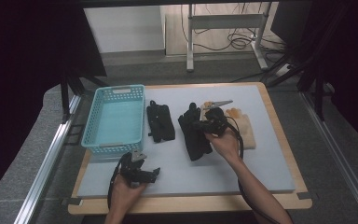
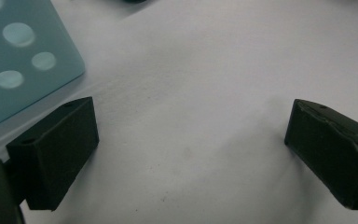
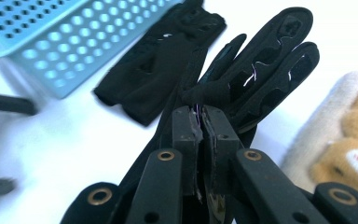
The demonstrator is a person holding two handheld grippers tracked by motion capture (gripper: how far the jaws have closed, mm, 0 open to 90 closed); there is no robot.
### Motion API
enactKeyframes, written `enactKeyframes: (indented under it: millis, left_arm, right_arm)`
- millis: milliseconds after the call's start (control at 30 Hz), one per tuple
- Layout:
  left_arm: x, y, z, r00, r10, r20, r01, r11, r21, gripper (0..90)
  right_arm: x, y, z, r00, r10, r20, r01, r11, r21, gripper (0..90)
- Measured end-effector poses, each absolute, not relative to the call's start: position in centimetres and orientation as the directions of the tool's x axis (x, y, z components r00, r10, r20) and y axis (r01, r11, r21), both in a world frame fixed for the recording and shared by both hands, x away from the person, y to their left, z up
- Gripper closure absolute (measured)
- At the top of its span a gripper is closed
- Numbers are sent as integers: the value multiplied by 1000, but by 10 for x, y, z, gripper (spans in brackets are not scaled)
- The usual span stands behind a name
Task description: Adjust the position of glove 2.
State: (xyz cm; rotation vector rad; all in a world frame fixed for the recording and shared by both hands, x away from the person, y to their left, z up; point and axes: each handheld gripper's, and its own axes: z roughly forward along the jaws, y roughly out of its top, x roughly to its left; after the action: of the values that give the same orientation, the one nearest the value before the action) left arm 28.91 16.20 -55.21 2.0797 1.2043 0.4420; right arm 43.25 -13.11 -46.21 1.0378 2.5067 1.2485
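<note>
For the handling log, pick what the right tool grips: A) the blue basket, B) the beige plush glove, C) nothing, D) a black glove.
D: the right tool is pinched shut on the black glove, whose fingers fan out just beyond its tips.

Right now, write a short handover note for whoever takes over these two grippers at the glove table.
Right gripper: shut on the black glove, pinching its fabric at mid-table.
Left gripper: open, nothing between its jaws, near the front corner of the blue basket.
Second black glove: flat beside the basket. Beige glove: to the right.
Done: one glove gripped.
Left: probably placing the gloves in the basket, which has none in it yet.
</note>
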Motion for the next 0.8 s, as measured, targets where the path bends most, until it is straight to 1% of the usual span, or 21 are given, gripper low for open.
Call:
enactKeyframes:
  millis: [300,433,500,600,700,733,800]
  left_arm:
    - [289,162,-552,513,857,-44,624,-338,705,32]
    - [289,162,-552,511,859,-46,624,-333,707,32]
    - [289,162,-552,511,859,-46,623,-333,708,32]
    - [289,162,-552,508,860,-46,624,-331,708,33]
    - [289,162,-552,512,858,-44,623,-336,706,33]
    - [289,162,-552,512,858,-44,623,-336,706,33]
    - [289,162,-552,511,858,-45,625,-335,705,33]
  right_arm:
    - [394,-137,-450,-787,590,180,487,414,769,831]
    - [376,-136,-452,-800,569,188,479,418,772,830]
    - [369,-135,-456,-805,563,187,478,429,767,830]
    - [360,-134,-467,-806,571,154,467,455,758,829]
    - [358,-136,-481,-799,578,165,485,458,745,828]
    - [358,-136,-481,-799,578,165,485,458,745,828]
    - [358,-138,-496,-793,587,161,496,471,729,820]
